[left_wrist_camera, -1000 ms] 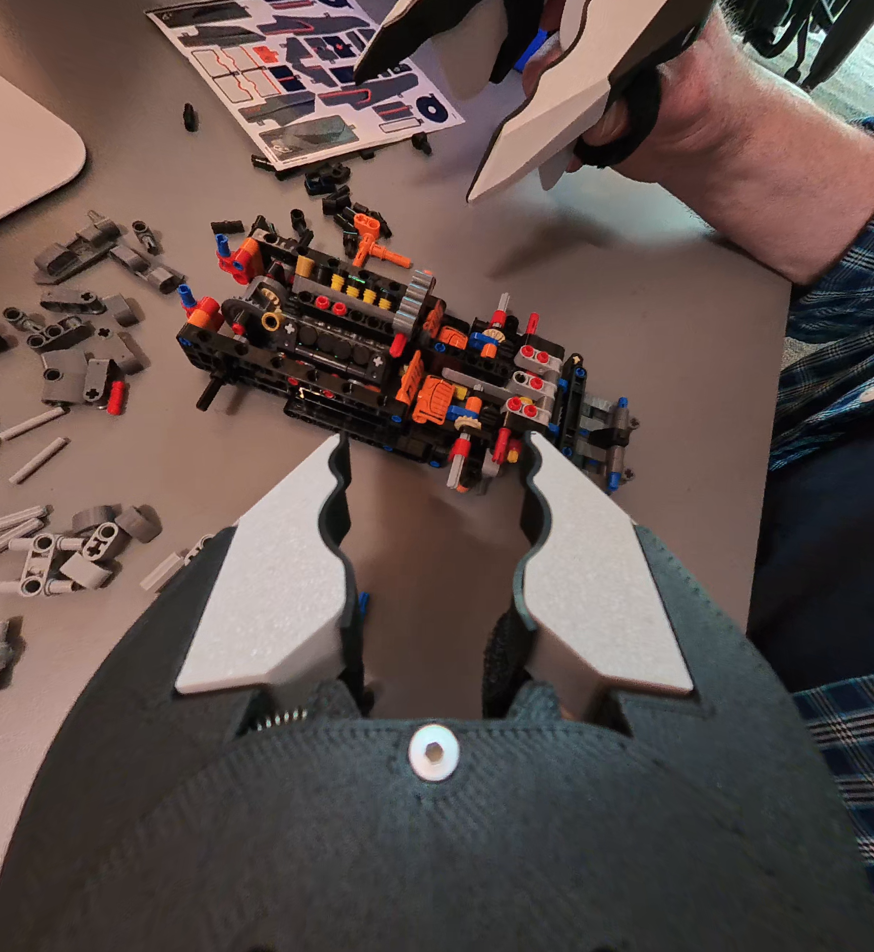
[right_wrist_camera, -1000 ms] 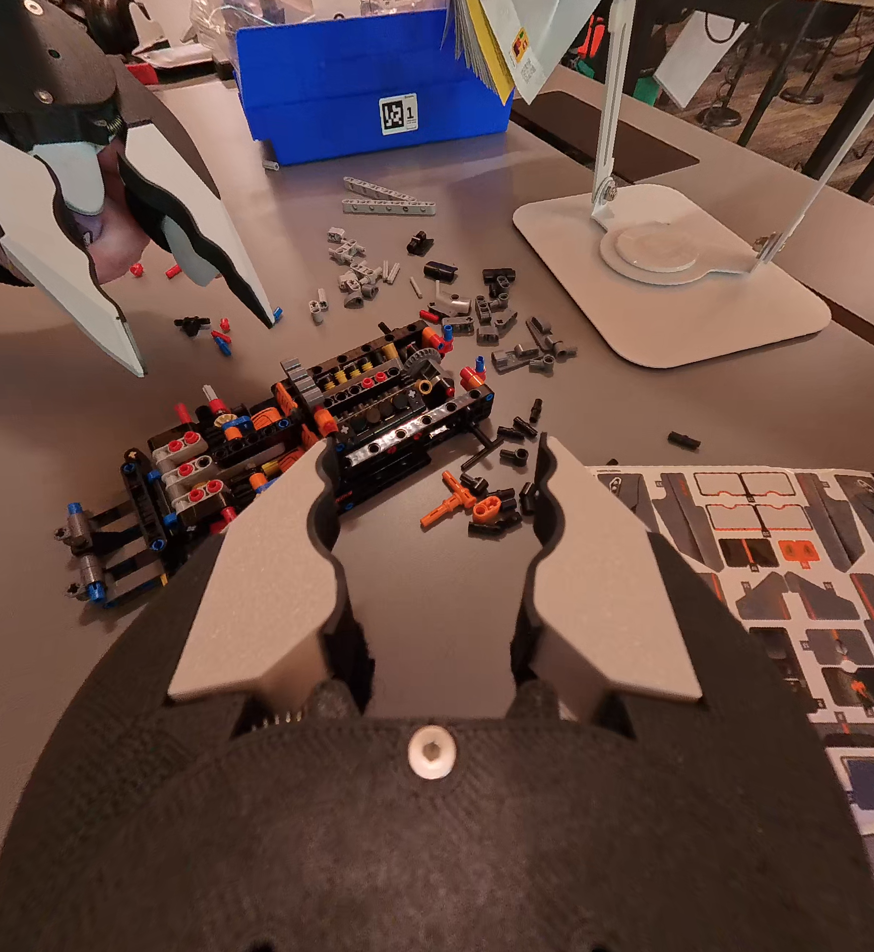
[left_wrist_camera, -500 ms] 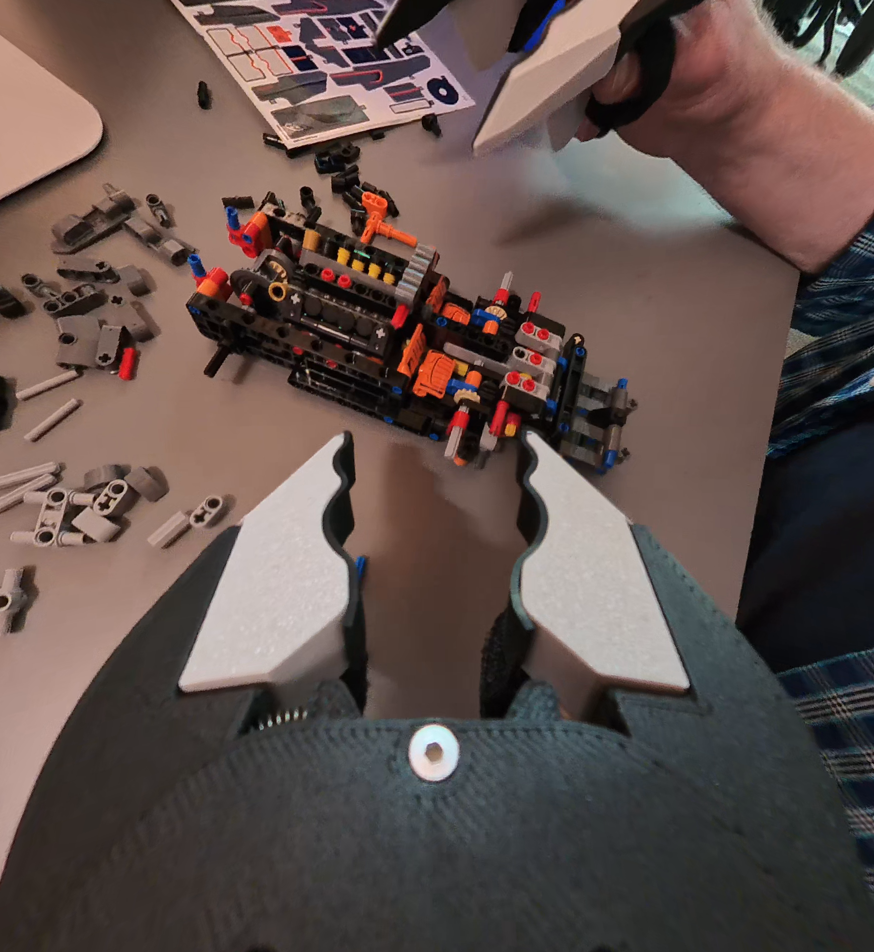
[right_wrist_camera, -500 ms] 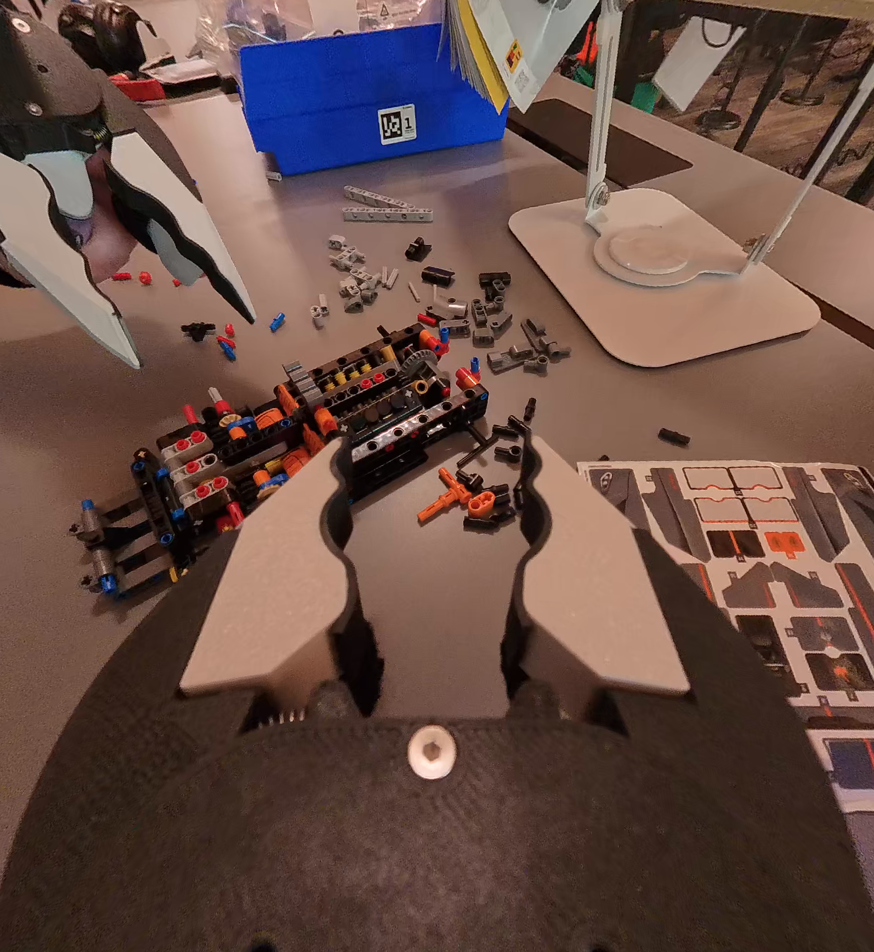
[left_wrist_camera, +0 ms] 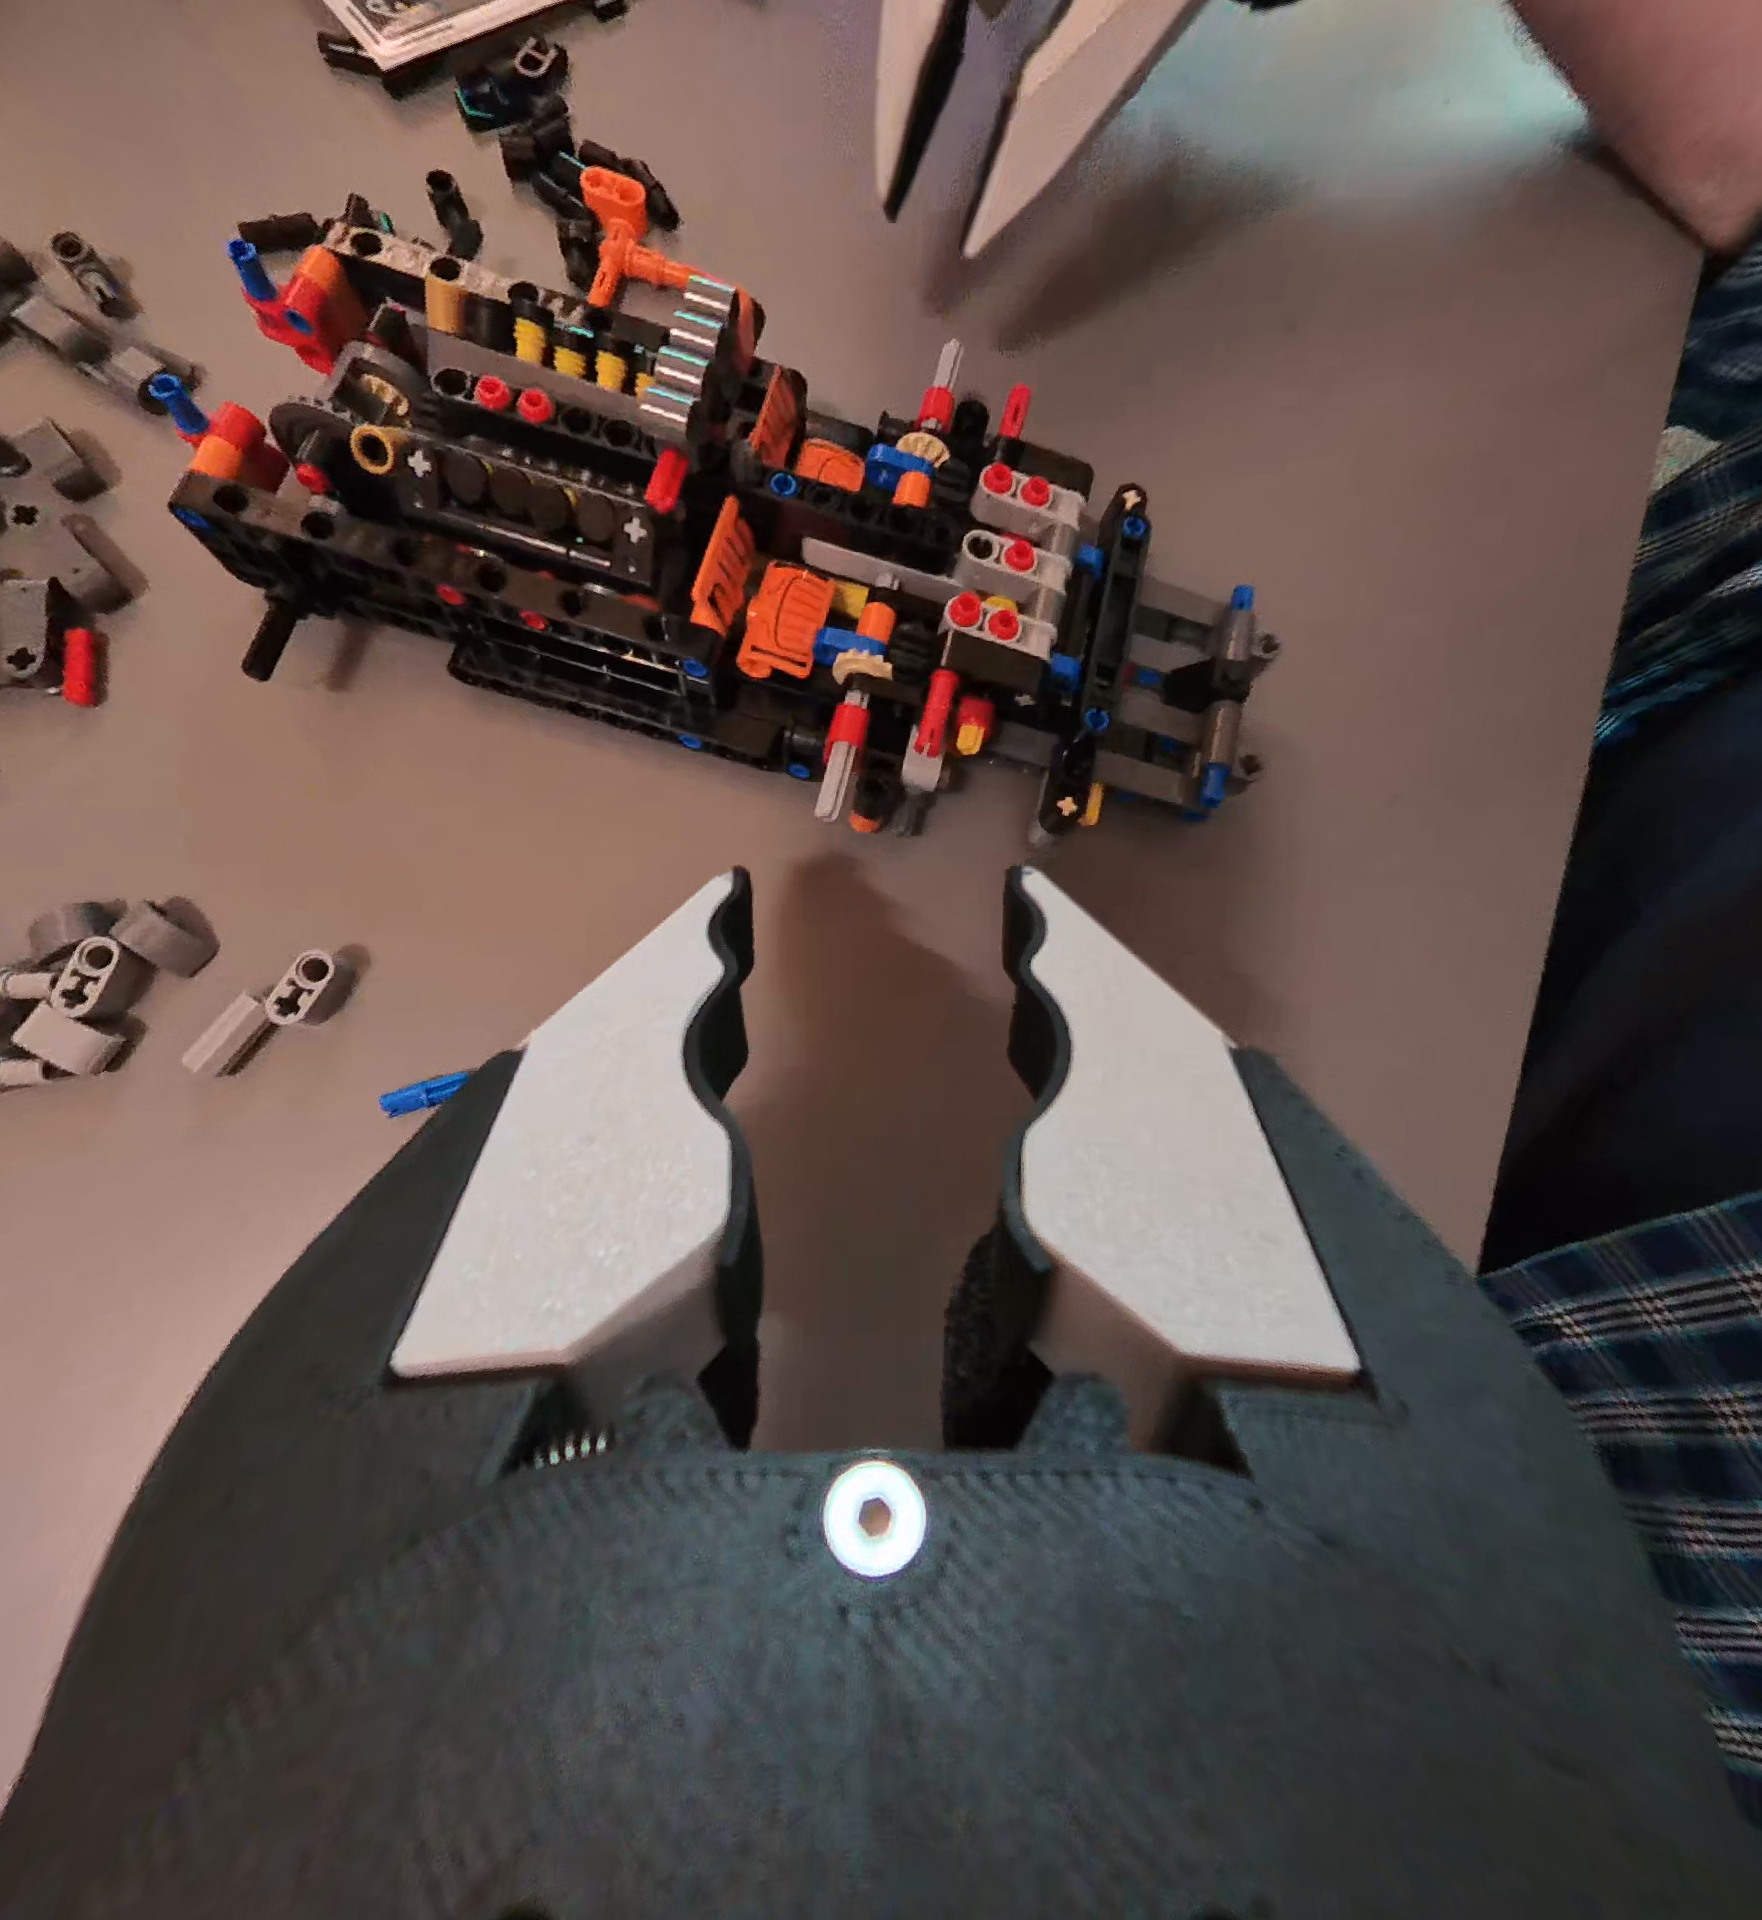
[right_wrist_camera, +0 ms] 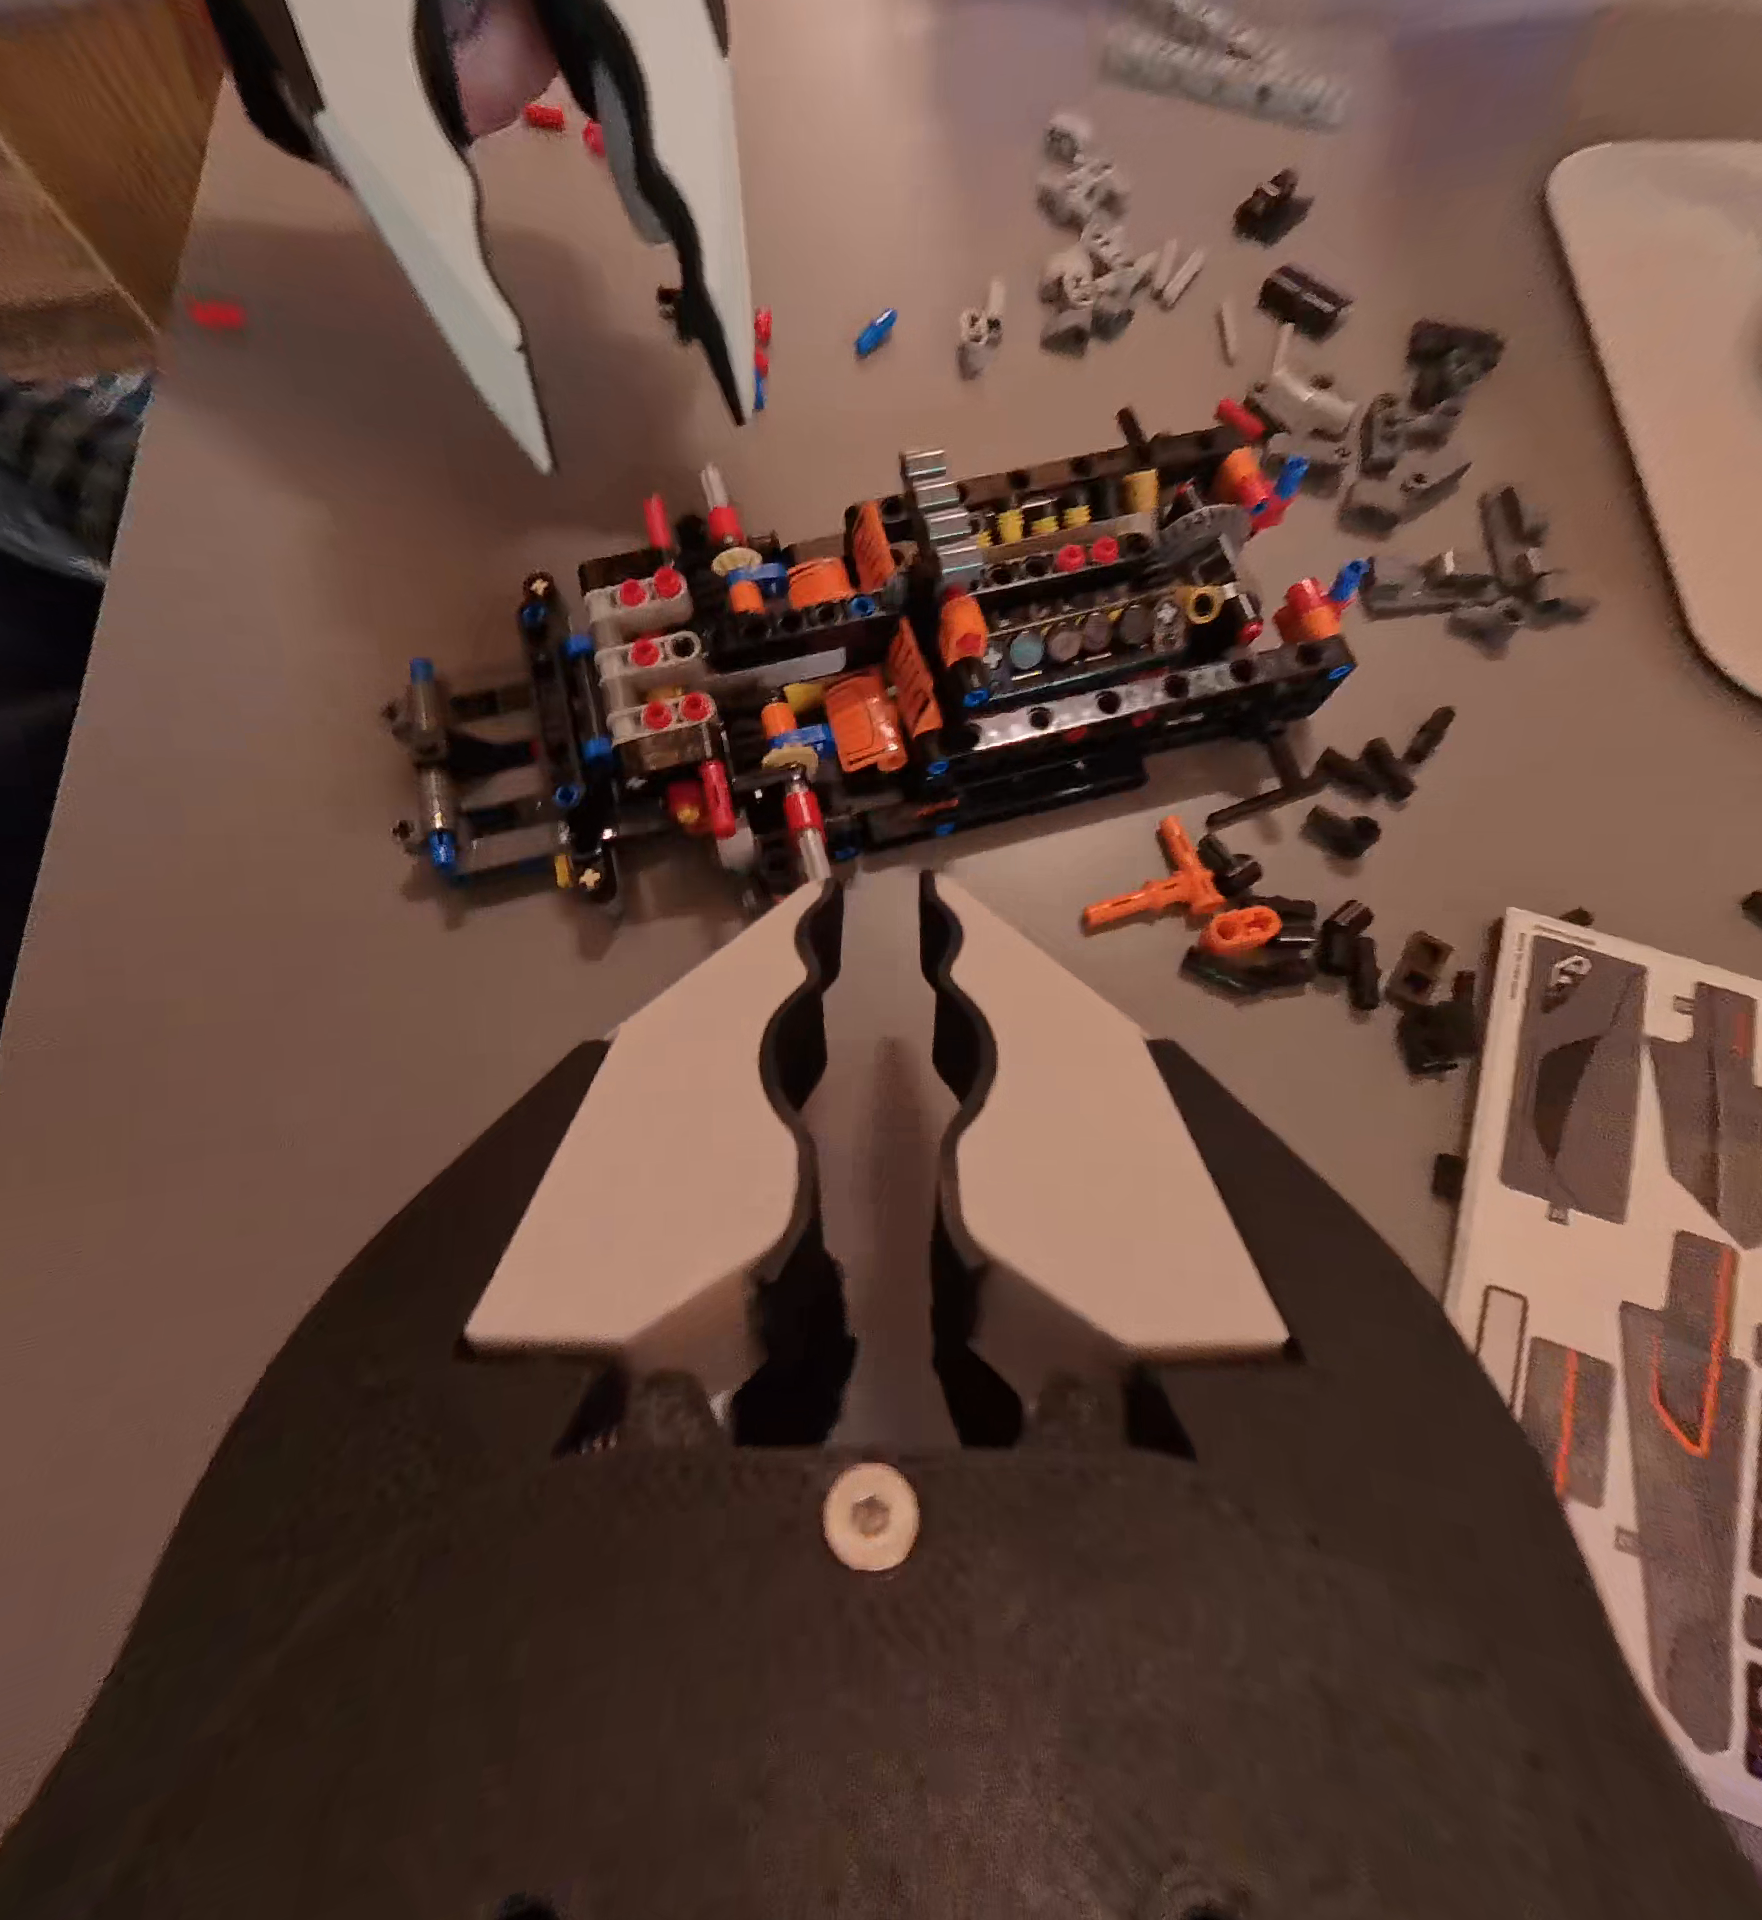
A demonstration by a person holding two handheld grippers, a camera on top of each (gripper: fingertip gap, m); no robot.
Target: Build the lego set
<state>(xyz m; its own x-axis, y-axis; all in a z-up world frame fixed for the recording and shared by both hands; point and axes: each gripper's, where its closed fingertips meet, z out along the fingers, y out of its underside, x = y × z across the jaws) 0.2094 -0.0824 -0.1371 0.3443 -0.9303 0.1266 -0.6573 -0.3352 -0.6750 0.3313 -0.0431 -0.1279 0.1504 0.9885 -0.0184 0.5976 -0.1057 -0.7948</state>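
Grey worktop (left_wrist_camera: 1376, 520) fills both views, carrying the half-built black, orange and grey lego chassis (left_wrist_camera: 711, 561) at centre frame. Just below it in the left wrist view, the left hand-held gripper (left_wrist_camera: 877, 894) hovers spread and empty; the right hand-held gripper (right_wrist_camera: 877, 894), nearly pressed together but pinching nothing, points at the chassis edge. Loose grey connector pieces (left_wrist_camera: 46, 997) lie at left, an orange cross-shaped piece (right_wrist_camera: 1157, 894) and sticker sheet (right_wrist_camera: 1635, 1299) at right. Likely step: choosing the next piece; picking one calls for reopening. Since earlier, both grippers dropped closer and the right narrowed.
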